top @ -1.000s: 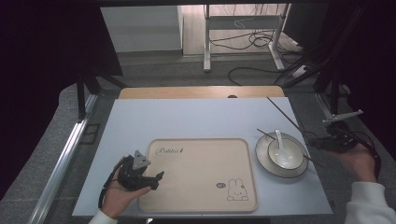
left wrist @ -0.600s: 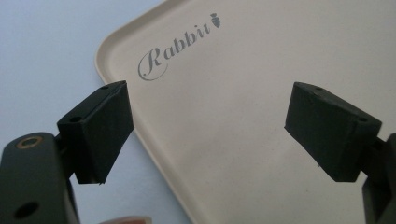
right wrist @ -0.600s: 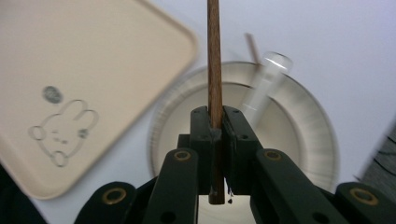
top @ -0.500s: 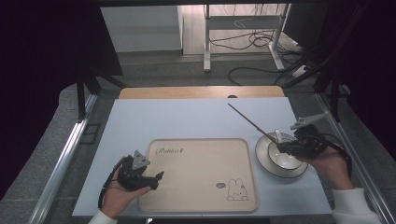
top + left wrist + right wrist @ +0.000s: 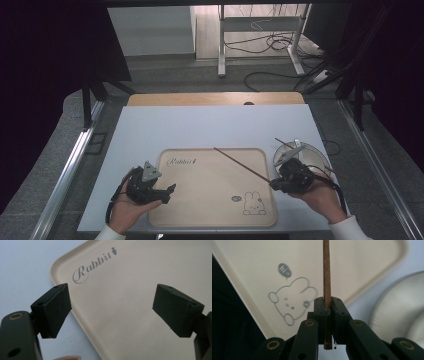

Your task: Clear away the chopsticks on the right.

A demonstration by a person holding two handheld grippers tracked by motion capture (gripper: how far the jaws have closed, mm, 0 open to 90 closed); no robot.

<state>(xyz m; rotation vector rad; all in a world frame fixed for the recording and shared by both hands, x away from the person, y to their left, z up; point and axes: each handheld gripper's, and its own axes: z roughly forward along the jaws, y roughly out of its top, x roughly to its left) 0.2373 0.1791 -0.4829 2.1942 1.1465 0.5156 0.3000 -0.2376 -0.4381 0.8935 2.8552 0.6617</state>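
A beige tray (image 5: 210,200) printed with "Rabbit" and a rabbit drawing (image 5: 289,305) lies on the white table. My right gripper (image 5: 277,181) hovers at the tray's right edge, shut on a thin brown chopstick (image 5: 240,162) that slants up and to the left over the tray. In the right gripper view the chopstick (image 5: 326,272) stands clamped between the jaws of my right gripper (image 5: 326,305). My left gripper (image 5: 170,191) rests at the tray's left edge, open, with nothing between its fingers (image 5: 53,308). A white plate (image 5: 315,156) sits just right of the tray; a second chopstick (image 5: 283,144) lies on it.
The tray (image 5: 140,295) spreads under the left jaws. The plate's rim (image 5: 397,312) shows to the right of the held chopstick. A wooden board (image 5: 215,98) edges the table's far side, and cables (image 5: 270,45) lie on the floor beyond.
My right gripper has carried the chopstick from the plate leftward to the tray's right edge. The left gripper has stayed still and open.
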